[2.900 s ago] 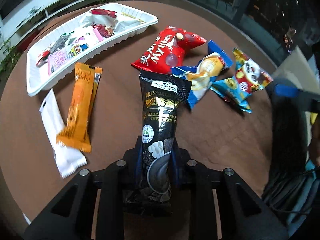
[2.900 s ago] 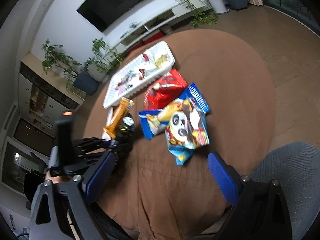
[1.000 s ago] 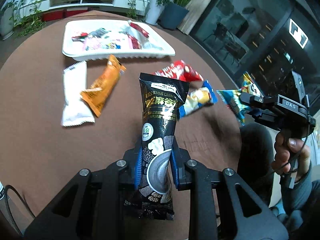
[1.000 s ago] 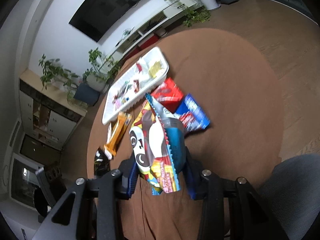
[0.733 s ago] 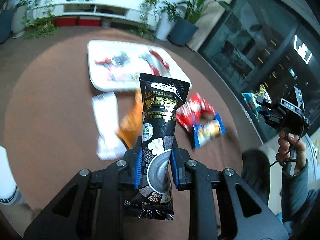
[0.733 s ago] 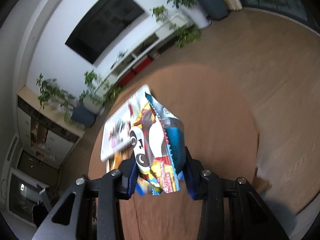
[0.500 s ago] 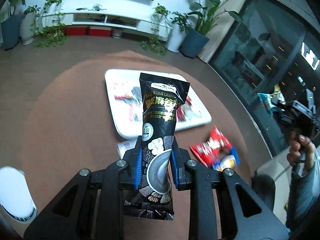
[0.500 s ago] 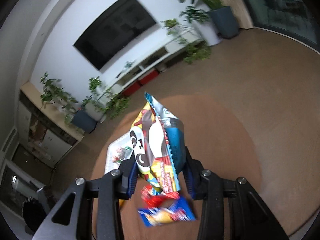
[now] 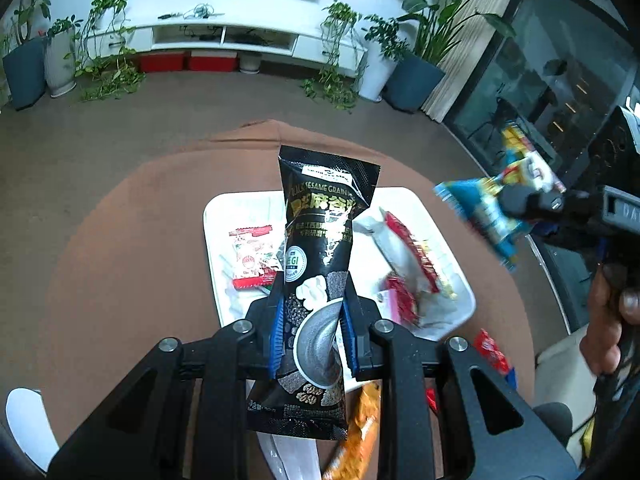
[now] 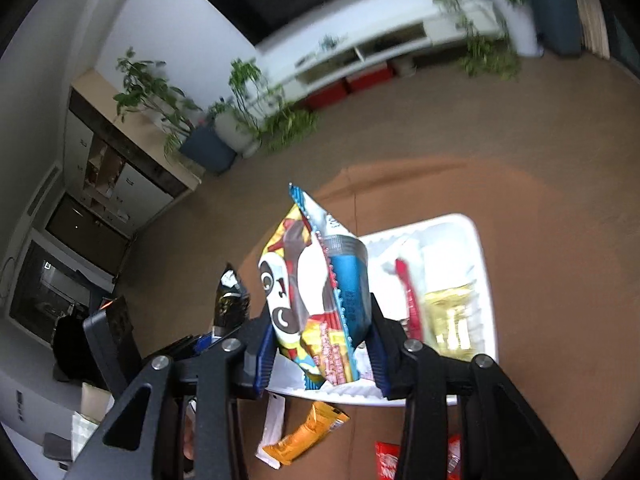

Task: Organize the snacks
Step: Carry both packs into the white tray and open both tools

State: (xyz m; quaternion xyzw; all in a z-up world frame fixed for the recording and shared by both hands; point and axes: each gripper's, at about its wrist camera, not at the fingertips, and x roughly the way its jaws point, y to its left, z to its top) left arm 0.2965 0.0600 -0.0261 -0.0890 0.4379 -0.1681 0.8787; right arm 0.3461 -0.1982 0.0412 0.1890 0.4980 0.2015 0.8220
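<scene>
Black sesame pouch (image 9: pixel 320 248) pinched – left tool (image 9: pixel 312 340) | panda bag (image 10: pixel 316 300) pinched – right tool (image 10: pixel 320 356)

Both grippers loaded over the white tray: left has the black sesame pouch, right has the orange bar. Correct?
Not quite. The right gripper is shut on the panda snack bag, not the orange bar, which lies on the table in front of the white tray, as the right wrist view shows. The left gripper does hold the black sesame pouch.
</scene>
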